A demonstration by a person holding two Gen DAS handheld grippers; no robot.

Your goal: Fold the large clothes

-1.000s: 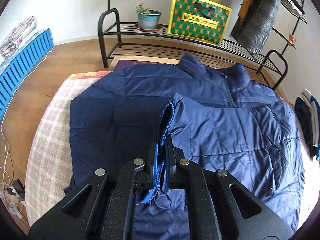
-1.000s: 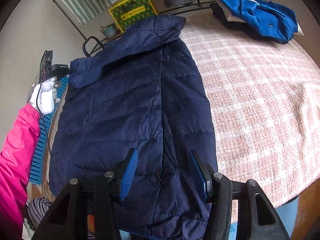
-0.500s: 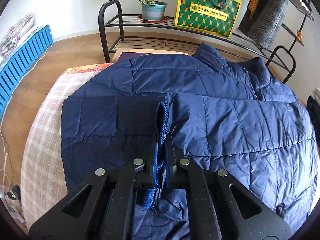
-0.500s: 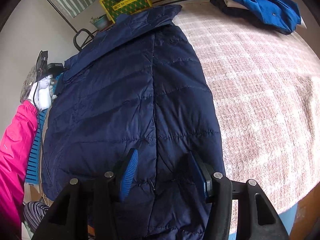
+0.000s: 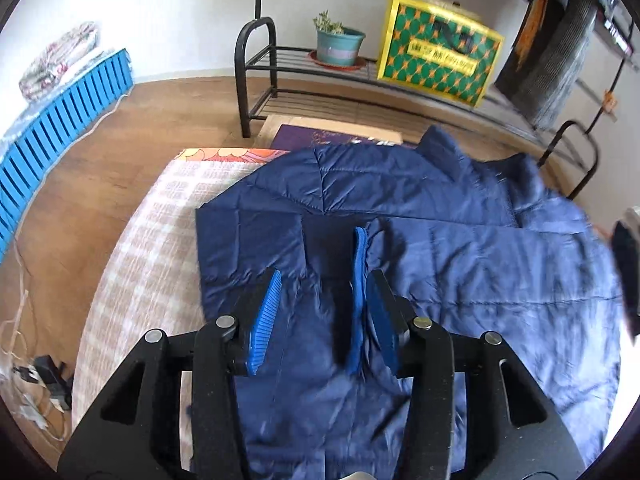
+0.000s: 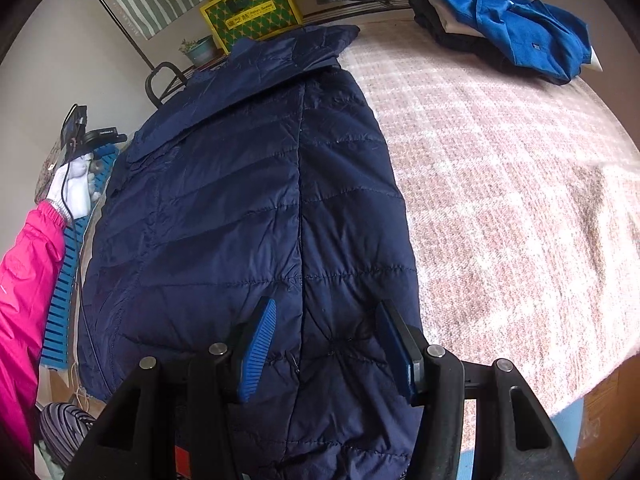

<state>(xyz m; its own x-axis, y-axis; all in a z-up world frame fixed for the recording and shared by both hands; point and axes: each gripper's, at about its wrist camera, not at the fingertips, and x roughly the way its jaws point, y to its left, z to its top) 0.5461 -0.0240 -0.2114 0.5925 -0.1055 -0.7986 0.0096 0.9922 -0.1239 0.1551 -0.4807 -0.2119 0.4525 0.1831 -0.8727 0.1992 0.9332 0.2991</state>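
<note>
Seen spread flat on a pink-checked bed [image 6: 500, 184]: a navy quilted jacket [image 6: 248, 216], collar toward the far end, zipper line running lengthwise down the middle. Poised low over the hem end, pointing along the zipper, the right tool [image 6: 328, 344], blue pads wide apart, holding nothing, one finger on each side of the zipper seam. Hovering over the jacket's folded-in sleeve from the side, the left tool [image 5: 324, 320], likewise spread wide and gripping nothing; lying just beside the inner face of its right pad [image 5: 380, 328], a blue ribbed cuff [image 5: 358, 280], contact impossible to judge. At the left edge of the right wrist view, a pink-sleeved arm [image 6: 24, 300] raised beside the bed, white-gloved hand [image 6: 72, 188] wrapped upright around the left tool's handle, a black cable trailing down from it. Stacked at the bed's far corner, folded clothes topped by a blue shirt [image 6: 520, 24]. Beyond the bed, a black metal rack [image 5: 256, 76] carrying a potted plant [image 5: 338, 46] and a yellow-and-green box [image 5: 440, 64]. Along the wood floor at left, a blue slatted panel [image 5: 52, 136].
</note>
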